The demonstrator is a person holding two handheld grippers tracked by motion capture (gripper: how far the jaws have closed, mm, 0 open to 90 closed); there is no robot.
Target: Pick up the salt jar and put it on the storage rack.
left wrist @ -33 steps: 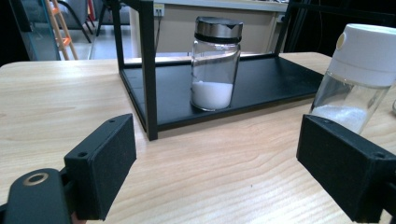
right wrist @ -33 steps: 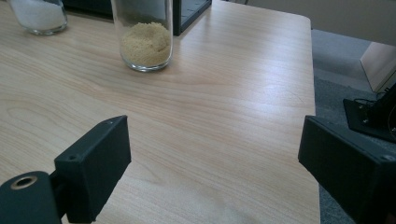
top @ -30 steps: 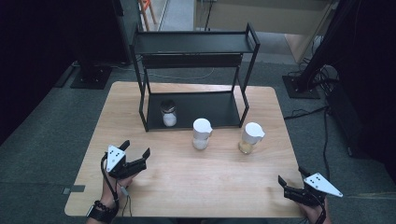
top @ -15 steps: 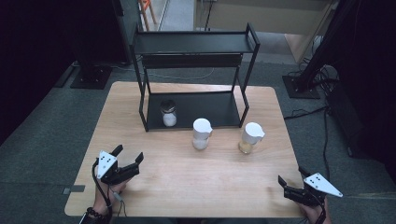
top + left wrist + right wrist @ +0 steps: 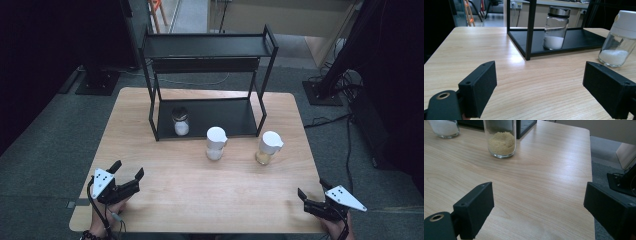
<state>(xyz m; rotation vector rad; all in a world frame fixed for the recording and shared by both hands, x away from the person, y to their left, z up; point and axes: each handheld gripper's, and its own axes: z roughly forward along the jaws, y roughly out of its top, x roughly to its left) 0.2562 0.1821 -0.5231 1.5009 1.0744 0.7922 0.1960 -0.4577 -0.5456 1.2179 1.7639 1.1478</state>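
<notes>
Wooden surface (image 5: 200,190) carries a black 2-tier rack (image 5: 207,47) in the upper middle of the high view, with 3 glass jars near it. On the rack's lower shelf, toward its left, stands a dark-lidded jar (image 5: 180,121) holding white powder. Just in front of the rack, at the centre of the frame, stands a white-capped jar (image 5: 216,143) of white grains, and to its right another white-capped jar (image 5: 268,148) of yellowish grains, the 2 apart from each other. At the lower left of the frame the left gripper (image 5: 126,176) hovers over the surface with jaws spread wide and nothing between them; at the lower right the right gripper (image 5: 312,192) sits at the surface's near edge, jaws likewise wide and empty. Both are well apart from the jars.
</notes>
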